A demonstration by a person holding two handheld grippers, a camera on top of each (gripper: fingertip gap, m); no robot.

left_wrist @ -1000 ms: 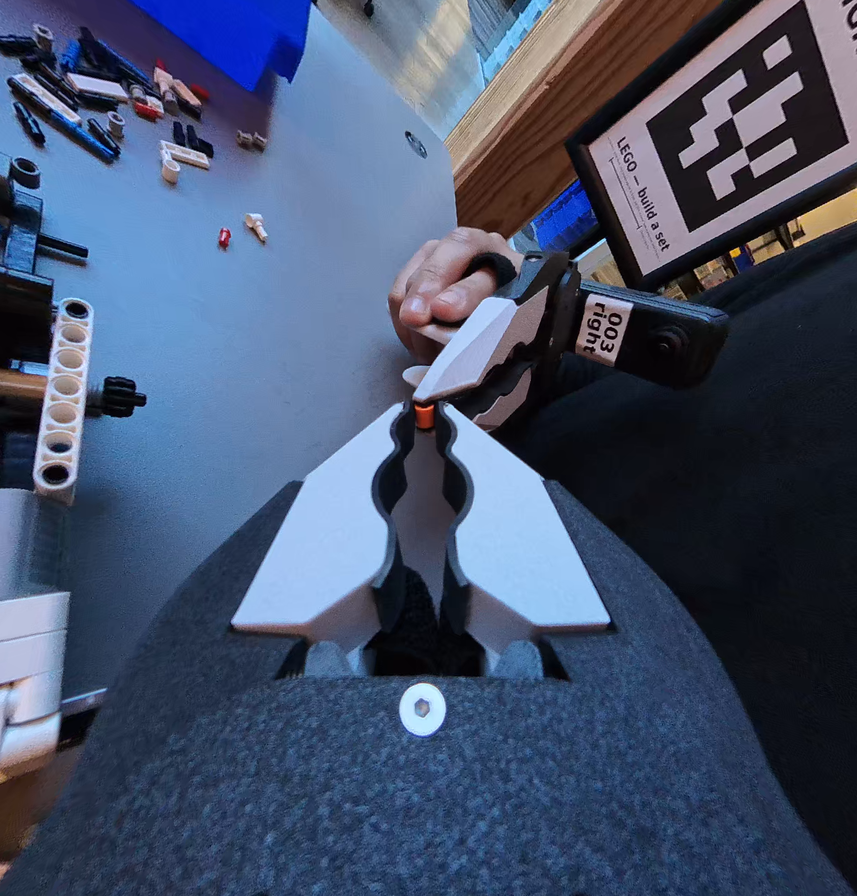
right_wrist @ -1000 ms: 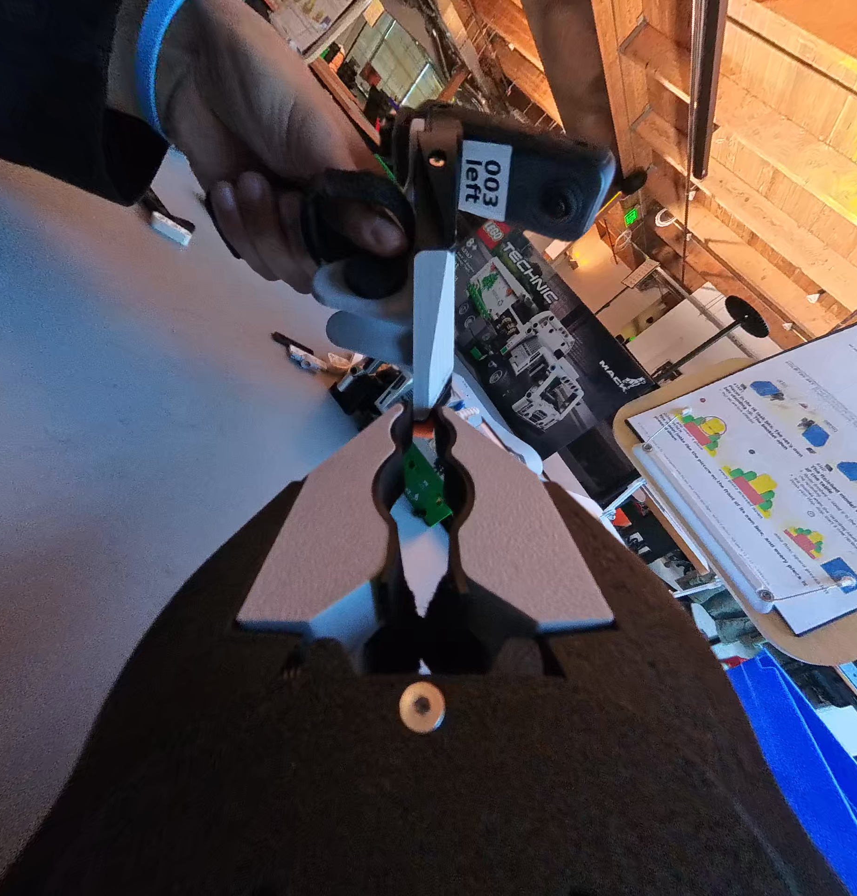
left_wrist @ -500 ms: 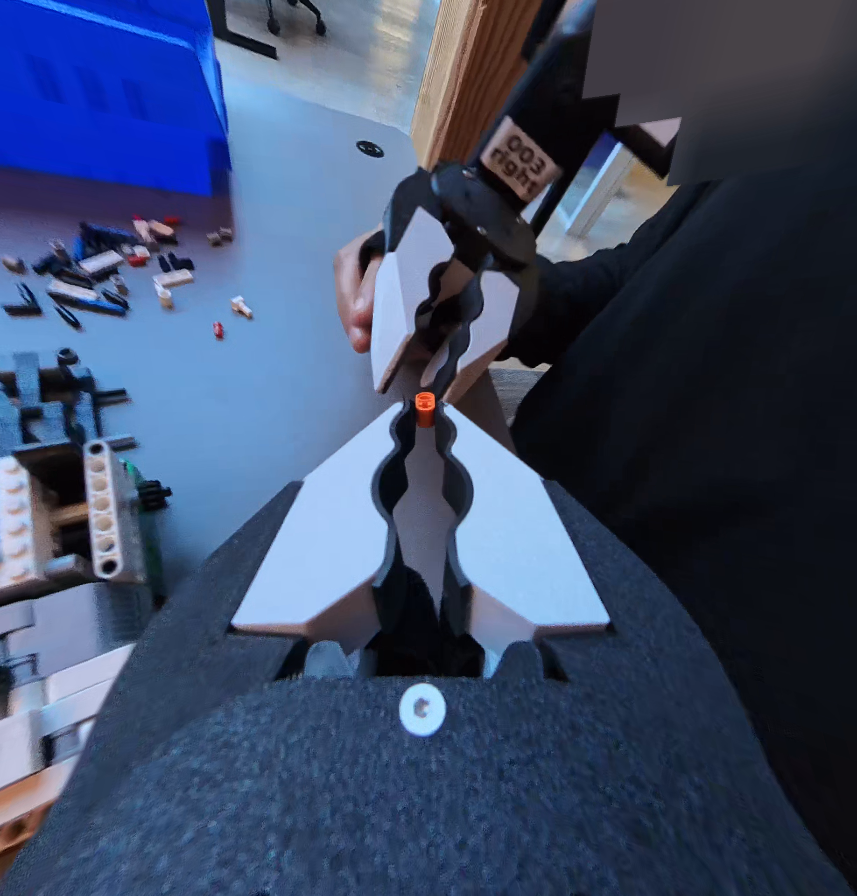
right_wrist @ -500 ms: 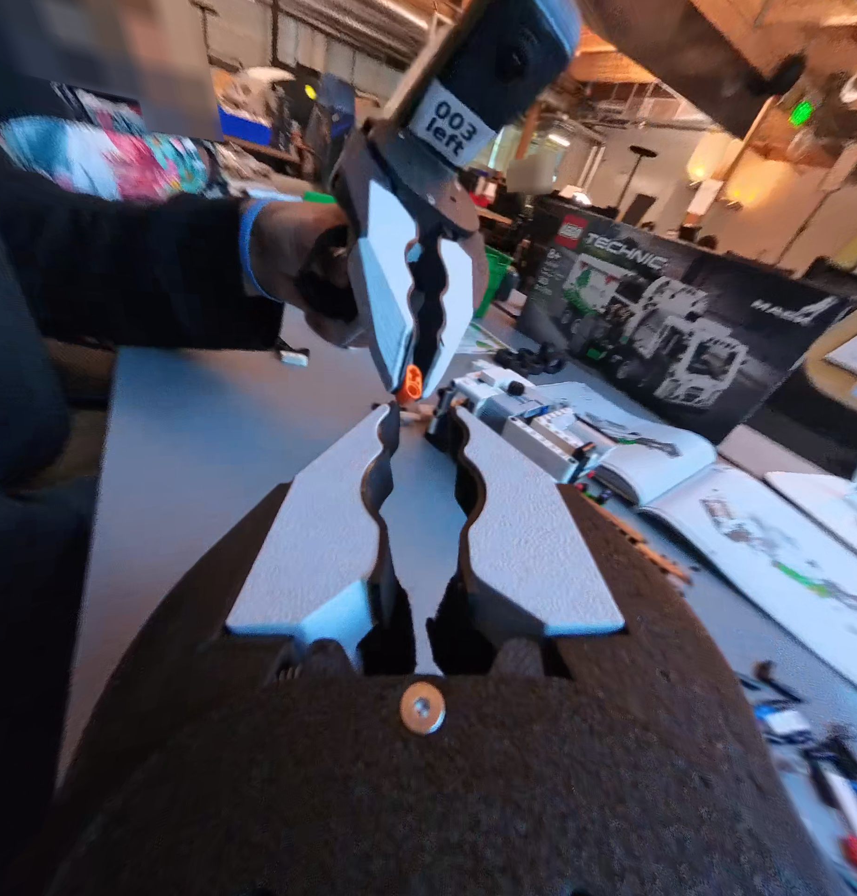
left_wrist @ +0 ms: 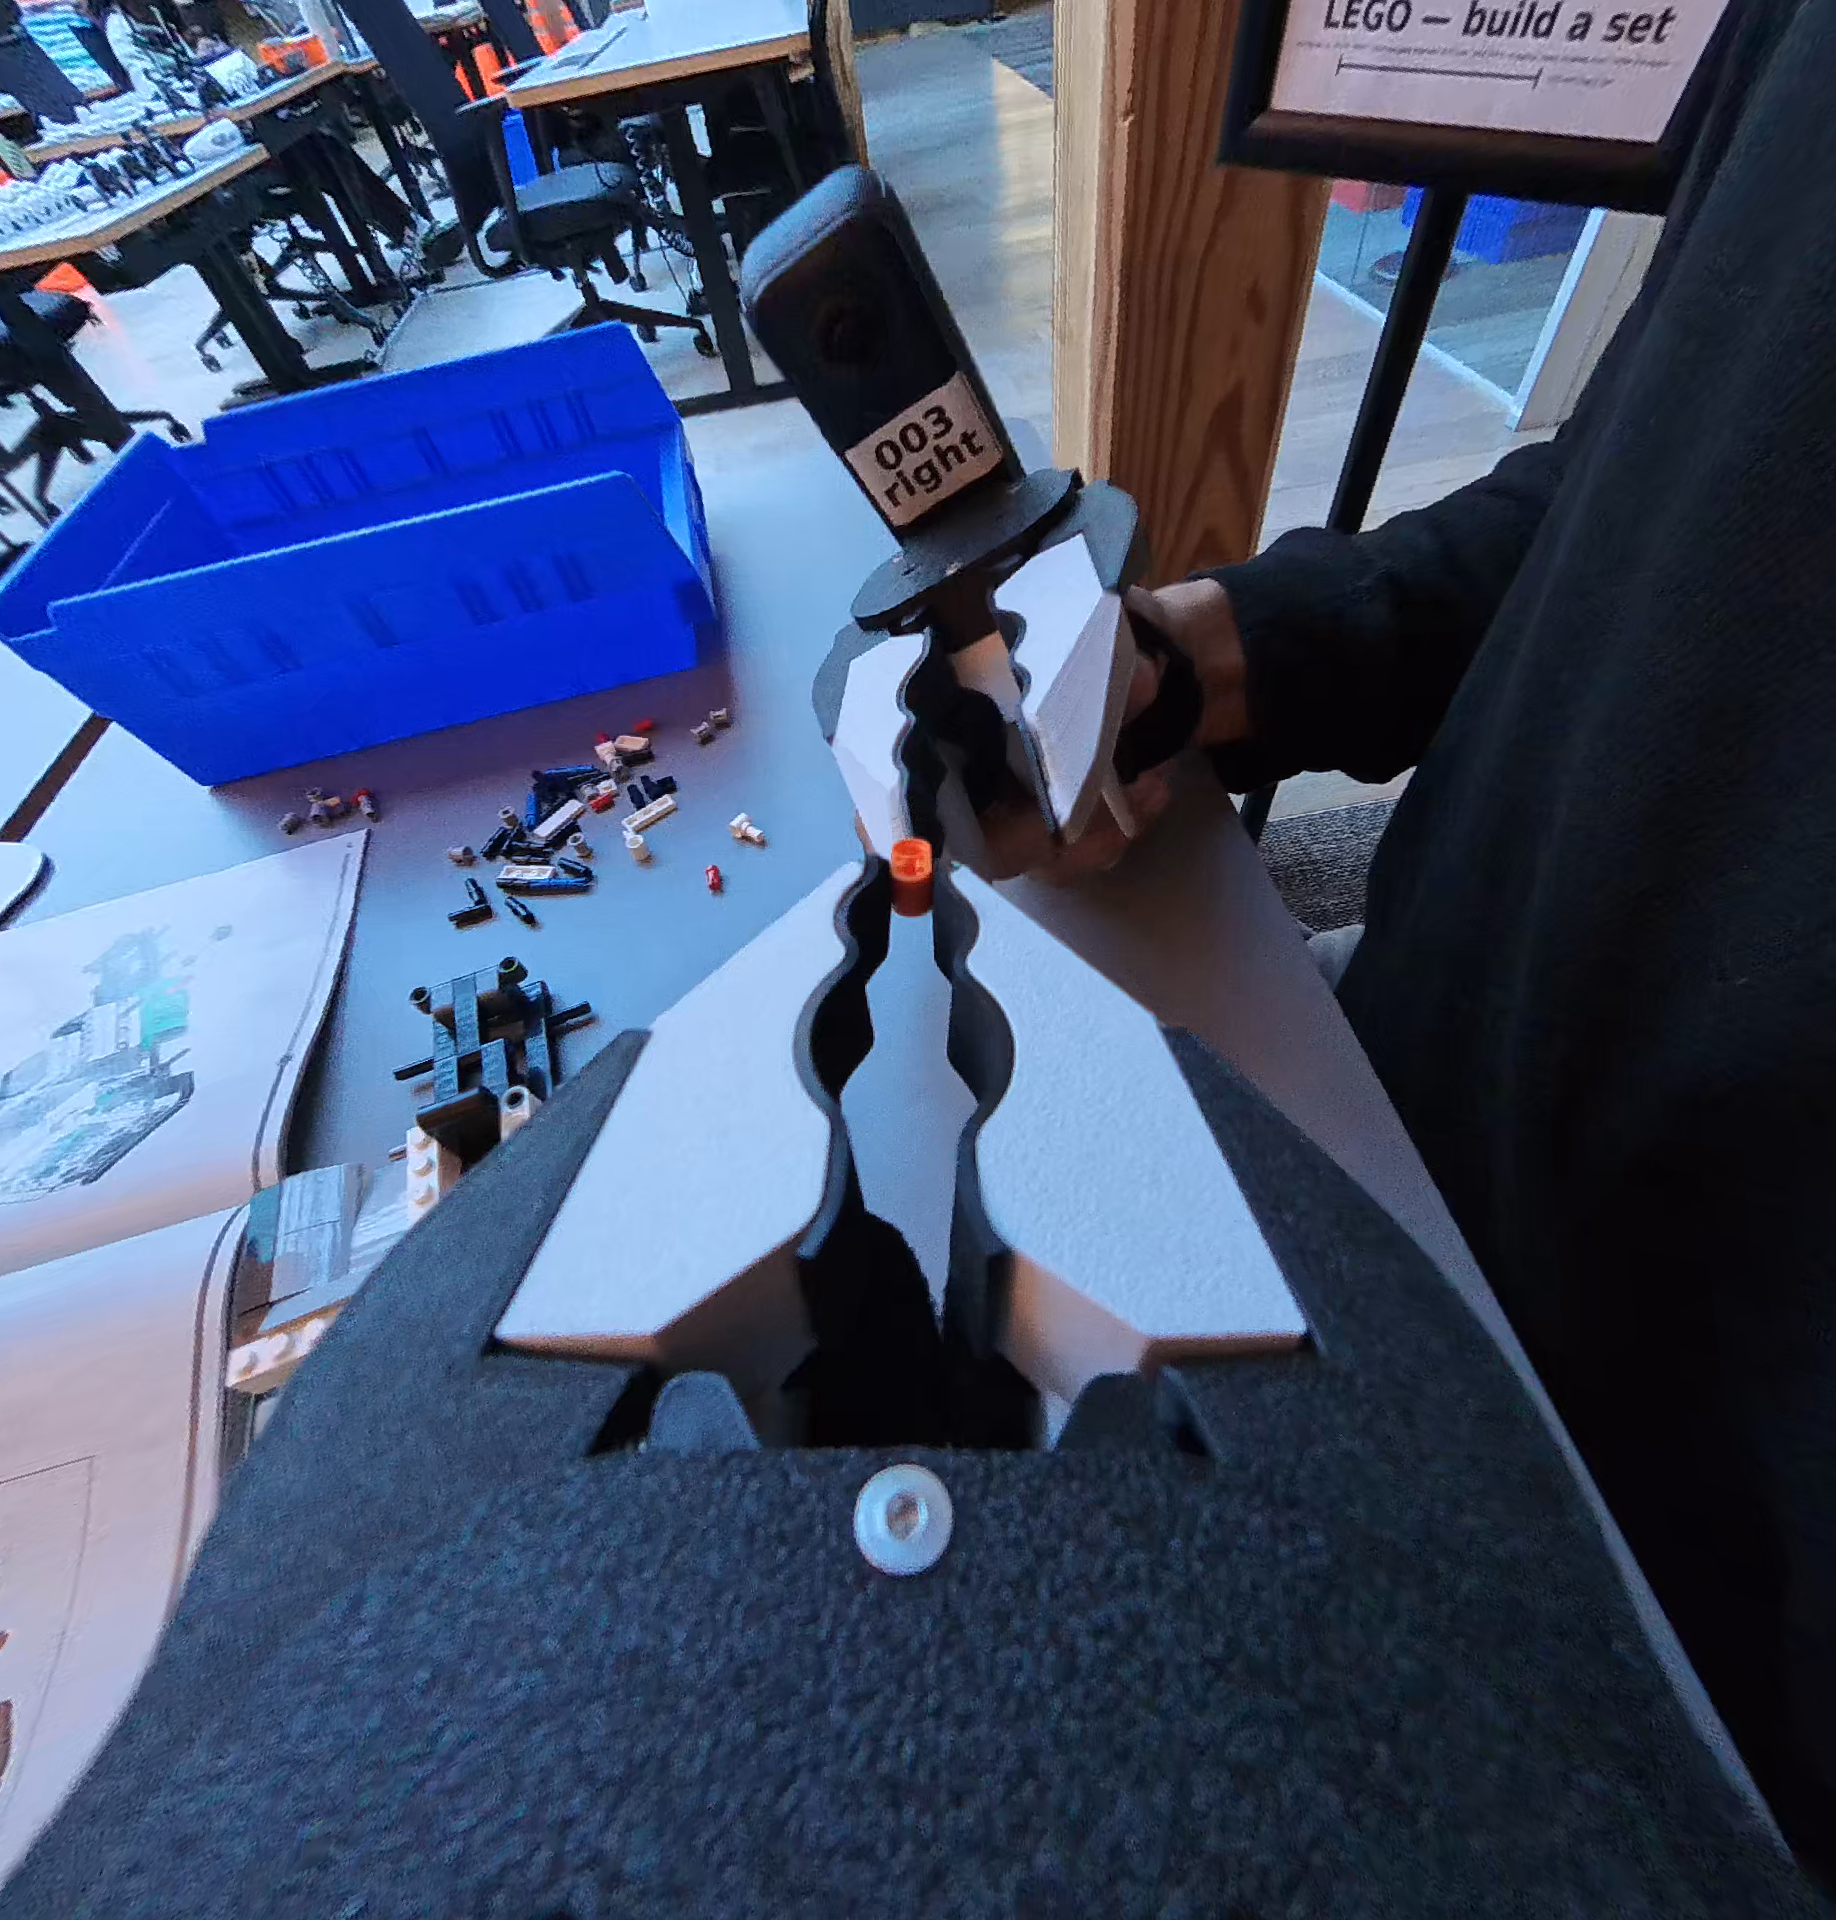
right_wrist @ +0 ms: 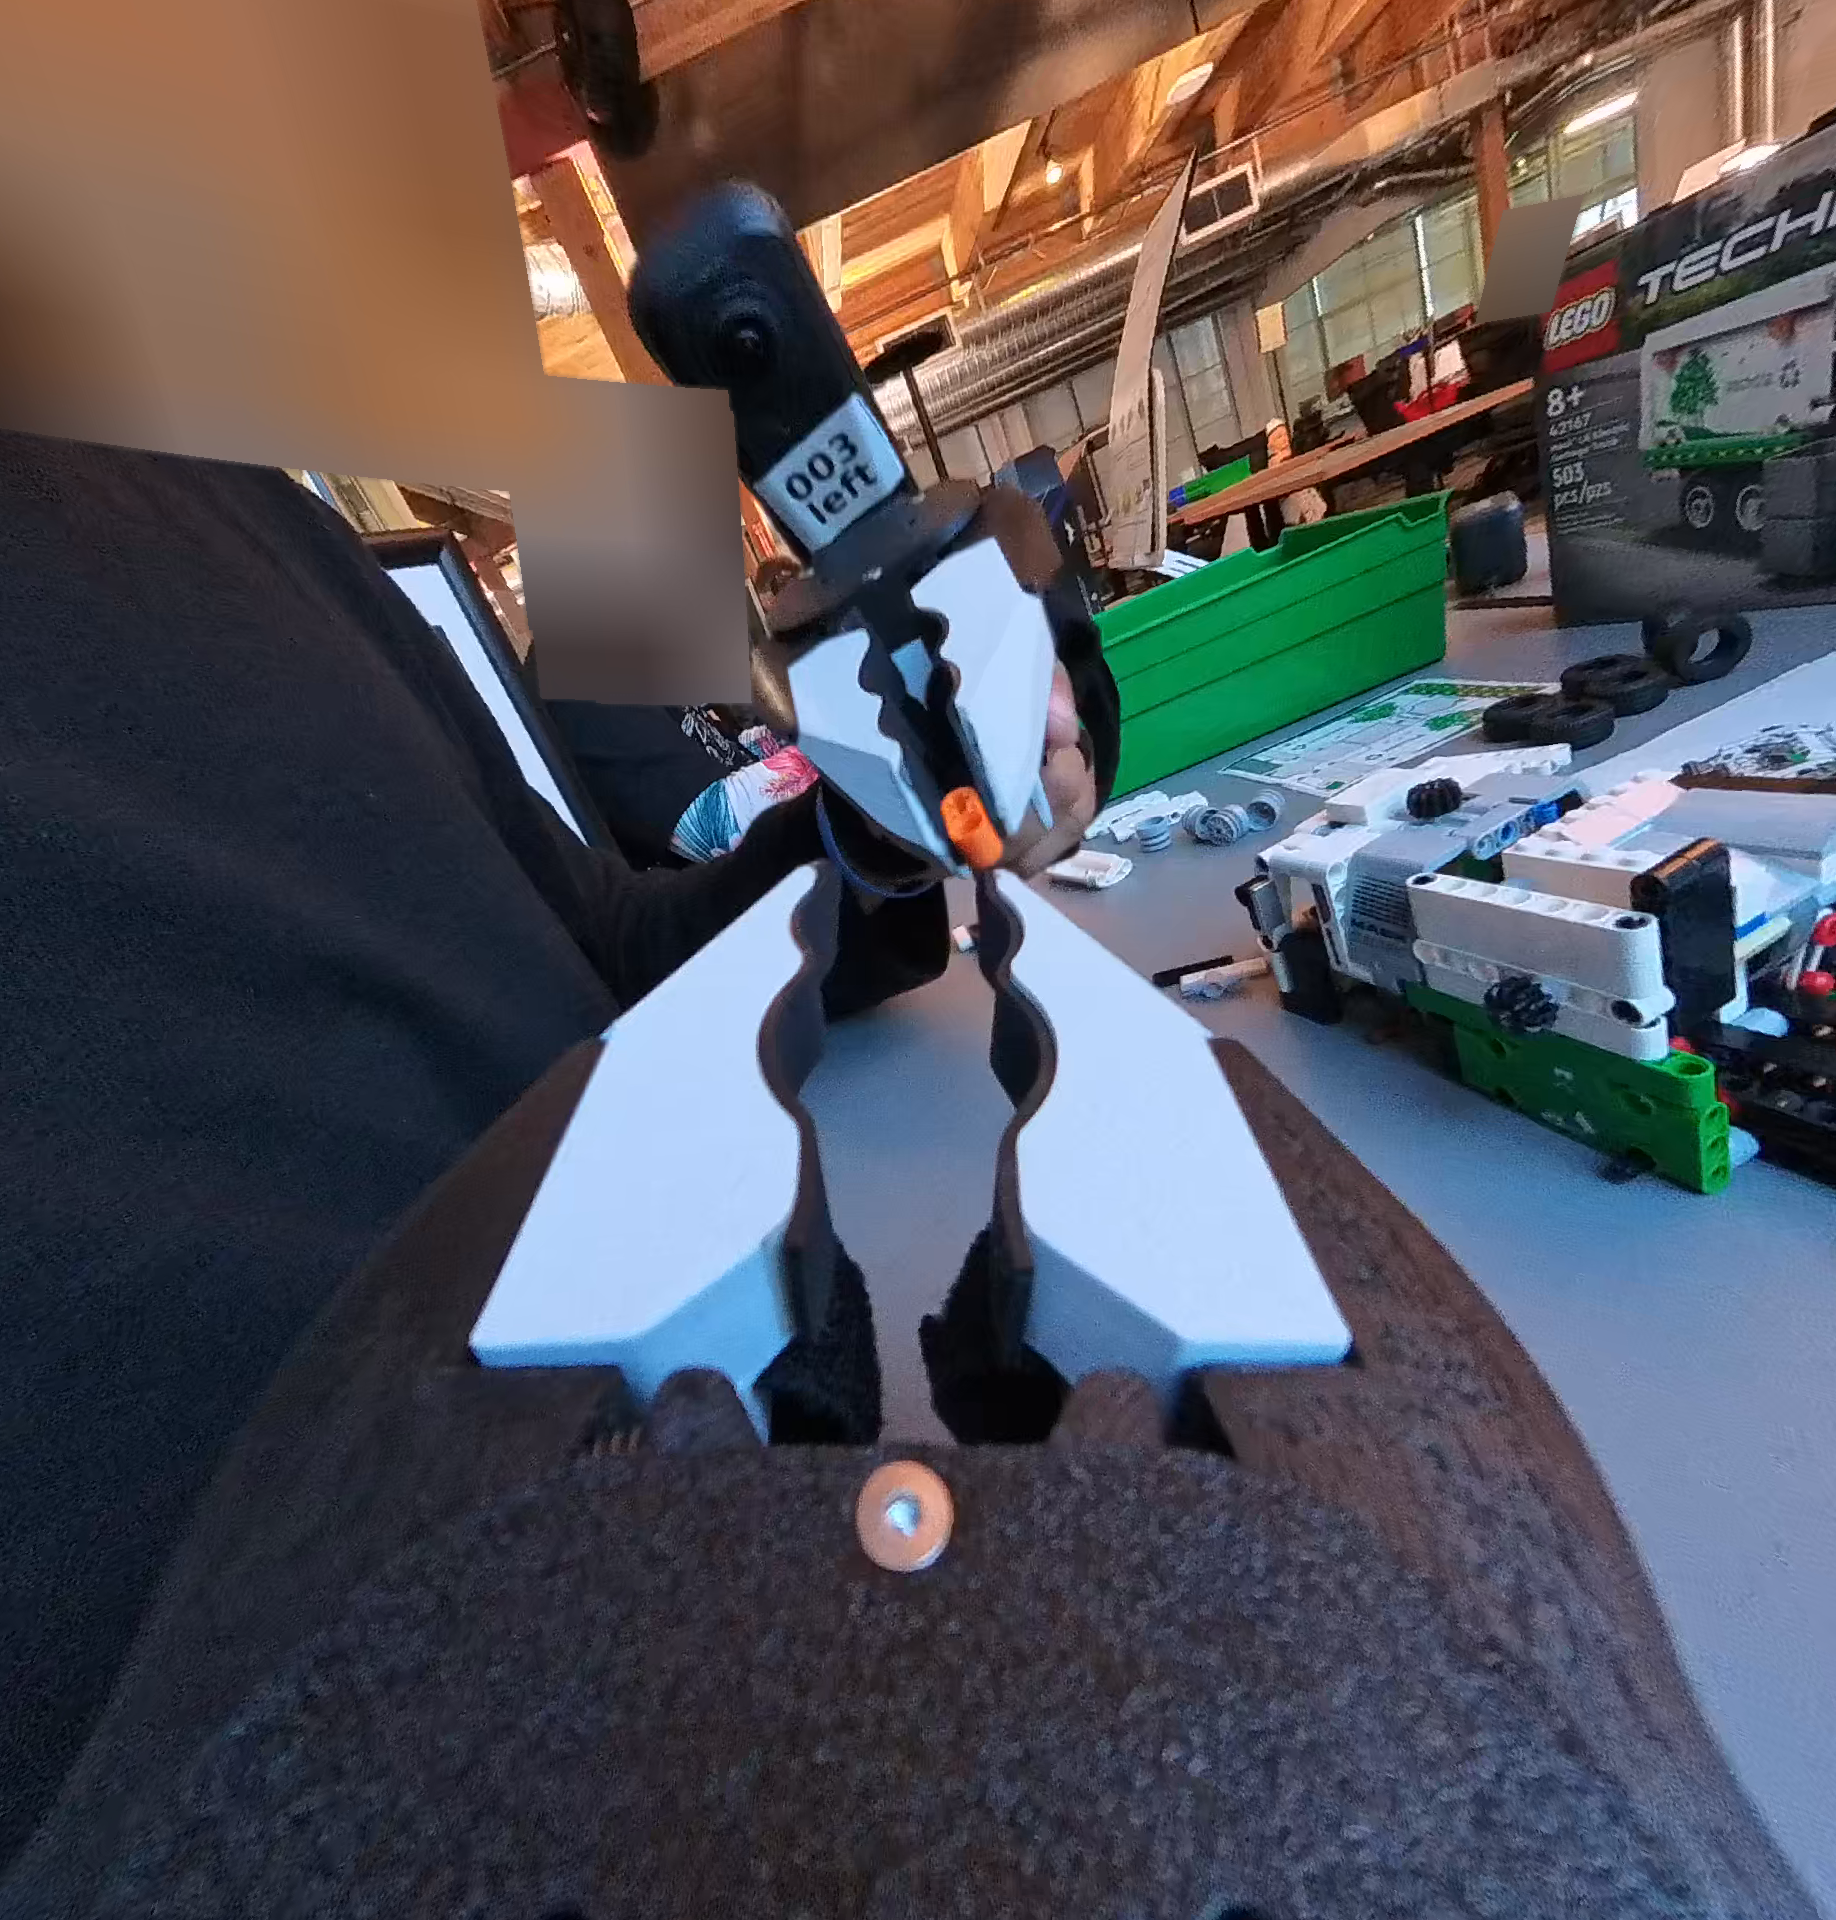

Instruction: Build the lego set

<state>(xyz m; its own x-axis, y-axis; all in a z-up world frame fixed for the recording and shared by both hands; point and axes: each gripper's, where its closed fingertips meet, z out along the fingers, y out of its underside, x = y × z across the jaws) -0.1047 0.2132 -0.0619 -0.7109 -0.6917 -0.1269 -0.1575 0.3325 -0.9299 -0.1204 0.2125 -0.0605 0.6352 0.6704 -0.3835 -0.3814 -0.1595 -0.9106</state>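
My left gripper is shut on a small orange Lego pin, which sticks out of its tips. It is held in the air over the grey table. The right gripper hangs just beyond it, tips down, a hand's width from the pin. In the right wrist view my right gripper is open and empty. The left gripper faces it there with the orange pin just above the right fingertip. The partly built white and green truck stands on the table to the right.
A blue bin stands at the back, with several loose small parts in front of it. An open instruction booklet and a black sub-assembly lie at left. A green bin, tyres and the set's box are behind the truck. Left and right tips are no more than a few centimetres apart. From either gripper's tips it is about 20 cm to the black sub-assembly.
The right gripper has opened and the green piece it held is no longer in it. Both grippers have swung upright and drawn slightly apart. The left still holds the orange pin.
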